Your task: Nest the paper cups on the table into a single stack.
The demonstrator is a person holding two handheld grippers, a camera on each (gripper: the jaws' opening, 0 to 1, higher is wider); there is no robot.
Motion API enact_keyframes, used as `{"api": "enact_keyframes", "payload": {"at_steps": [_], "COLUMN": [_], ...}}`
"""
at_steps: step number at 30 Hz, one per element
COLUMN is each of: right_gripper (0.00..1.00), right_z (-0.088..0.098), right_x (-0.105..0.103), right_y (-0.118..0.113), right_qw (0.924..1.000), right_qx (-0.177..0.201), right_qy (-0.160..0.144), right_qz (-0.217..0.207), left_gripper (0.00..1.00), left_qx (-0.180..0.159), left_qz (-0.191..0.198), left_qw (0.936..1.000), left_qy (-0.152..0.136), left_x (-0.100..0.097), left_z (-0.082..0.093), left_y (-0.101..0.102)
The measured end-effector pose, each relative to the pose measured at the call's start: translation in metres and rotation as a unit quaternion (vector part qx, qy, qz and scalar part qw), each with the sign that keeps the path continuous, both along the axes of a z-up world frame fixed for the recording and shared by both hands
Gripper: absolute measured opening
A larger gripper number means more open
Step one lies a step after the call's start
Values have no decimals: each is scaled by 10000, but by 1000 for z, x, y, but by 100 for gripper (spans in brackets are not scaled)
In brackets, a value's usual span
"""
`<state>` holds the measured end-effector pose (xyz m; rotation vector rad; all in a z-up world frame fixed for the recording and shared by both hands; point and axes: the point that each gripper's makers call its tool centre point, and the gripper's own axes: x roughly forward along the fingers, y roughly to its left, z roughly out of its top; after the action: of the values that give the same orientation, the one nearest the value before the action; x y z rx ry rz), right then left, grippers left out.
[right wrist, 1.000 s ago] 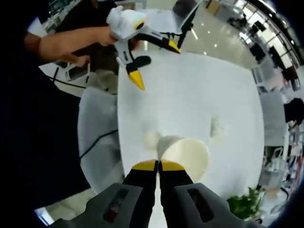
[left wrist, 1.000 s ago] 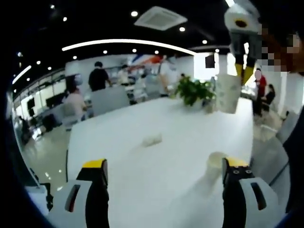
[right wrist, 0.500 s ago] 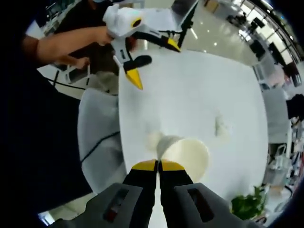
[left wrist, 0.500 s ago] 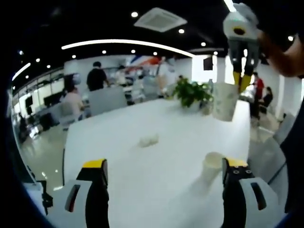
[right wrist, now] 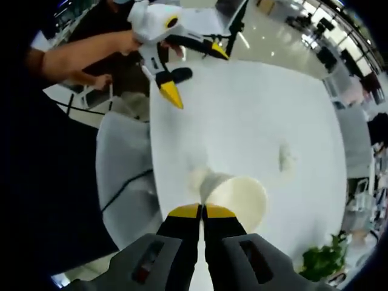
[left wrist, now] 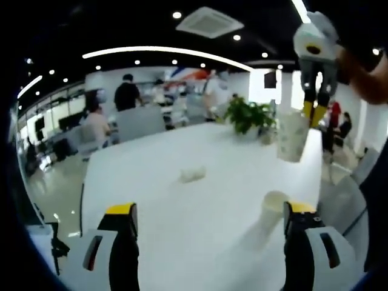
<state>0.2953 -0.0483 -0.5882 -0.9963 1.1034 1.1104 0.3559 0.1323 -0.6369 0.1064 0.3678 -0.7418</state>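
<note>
In the left gripper view, the left gripper point(left wrist: 210, 225) is being presented with its yellow-tipped jaws spread wide apart and nothing between them. A small cup point(left wrist: 193, 174) is being shown lying on its side near the middle of the white table point(left wrist: 182, 212), its long axis running roughly level along the surface; which way its mouth is facing cannot be told. Further right, an upright cup point(left wrist: 274, 210) is being displayed standing on the table just beside the right-hand jaw, mouth upward. At upper right, the right gripper point(left wrist: 315, 109) is being seen hanging above the table, clamped on the rim of a held cup point(left wrist: 292, 134), whose long axis is being kept near vertical with the mouth up.

In the right gripper view, the right gripper point(right wrist: 202, 211) is being shown with jaws pressed together on that cup's point(right wrist: 236, 195) rim, and the open mouth is being revealed from above. The left gripper point(right wrist: 194, 70) is being held by a hand point(right wrist: 124, 41) at upper left.

An open office with ceiling lights, a potted plant point(left wrist: 248, 114) and people is being shown behind the table.
</note>
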Motion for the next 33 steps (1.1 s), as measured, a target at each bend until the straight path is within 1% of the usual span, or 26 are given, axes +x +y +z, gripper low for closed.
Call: {"api": "enact_keyframes", "payload": {"at_steps": [5, 8, 14, 18, 23, 26, 29, 33], "right_gripper": [0, 0, 0, 0, 0, 0, 0, 0], "right_z": [-5, -8, -16, -23, -29, -33, -36, -40], "right_x": [-3, -3, -6, -7, -6, -5, -6, -6], "right_y": [1, 0, 1, 0, 0, 1, 0, 1], "right_qw": [10000, 10000, 9999, 9999, 9998, 9996, 9996, 9996], "right_qx": [37, 53, 54, 23, 81, 112, 104, 95], "right_qy": [39, 49, 74, 83, 125, 141, 144, 153], "right_qz": [-36, -67, -93, -108, -164, -197, -214, -229], "left_gripper": [99, 99, 99, 99, 99, 99, 99, 99], "left_qx": [-128, -201, -259, -254, -215, -164, -164, -115], "left_qz": [-90, -203, -240, -219, -220, -206, -199, -184], "left_qw": [9999, 9996, 9994, 9994, 9995, 9996, 9997, 9997], "left_qy": [8, -88, -58, -56, -26, -66, -23, -76], "left_x": [-3, -6, -10, -10, -12, -12, -13, -14], "left_z": [-1, 0, -5, -8, -10, -12, -14, -16], "left_y": [-1, -4, -6, -5, -5, -3, -1, 0]}}
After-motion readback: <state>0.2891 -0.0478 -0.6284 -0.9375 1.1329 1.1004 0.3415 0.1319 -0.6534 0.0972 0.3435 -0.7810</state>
